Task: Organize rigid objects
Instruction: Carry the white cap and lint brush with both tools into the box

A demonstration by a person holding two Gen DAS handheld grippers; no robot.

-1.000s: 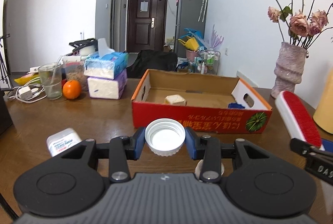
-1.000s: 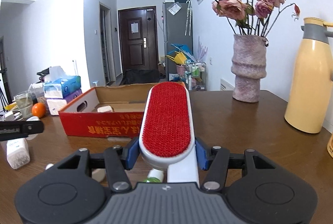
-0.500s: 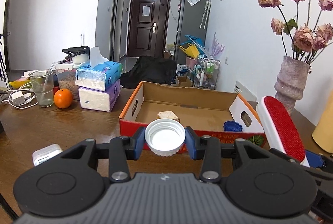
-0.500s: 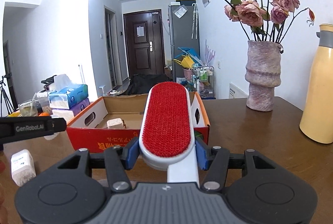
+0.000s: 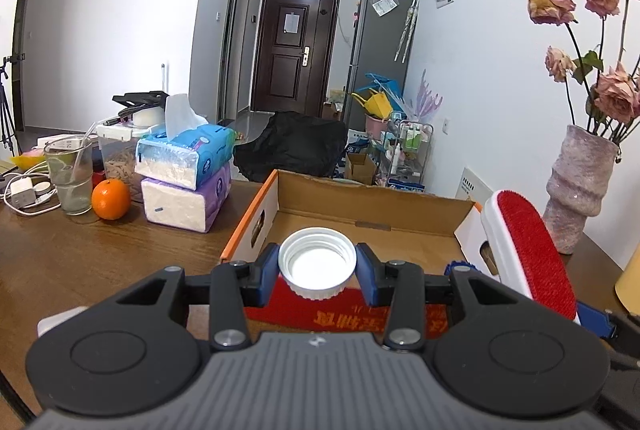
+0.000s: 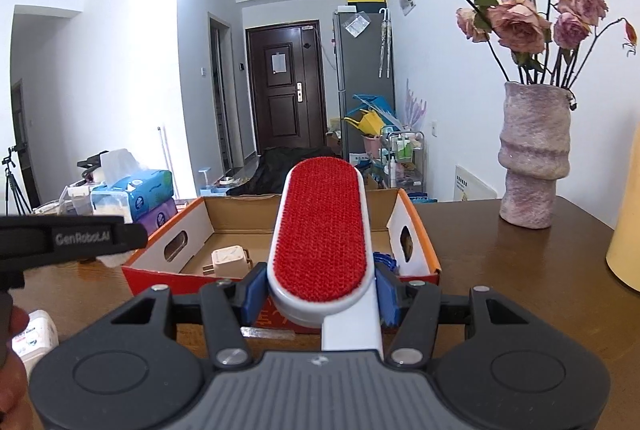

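My left gripper (image 5: 317, 272) is shut on a white bottle cap (image 5: 317, 262) and holds it above the near wall of the red cardboard box (image 5: 360, 318). My right gripper (image 6: 320, 290) is shut on a white lint brush with a red pad (image 6: 322, 230), held over the box's (image 6: 420, 250) near right corner. The brush also shows in the left wrist view (image 5: 528, 246). Inside the box lie a beige plug adapter (image 6: 228, 260) and a blue object (image 6: 386, 262).
On the wooden table: stacked tissue packs (image 5: 186, 178), an orange (image 5: 111, 199), a glass (image 5: 72, 174), chargers and cables (image 5: 24, 190) at left; a white container (image 6: 34, 330) near the front left; a vase of dried roses (image 6: 534, 154) and a yellow jug (image 6: 626, 222) at right.
Both grippers have risen and moved forward toward the box, each still holding its object. The box now looks closer and its inside shows more.
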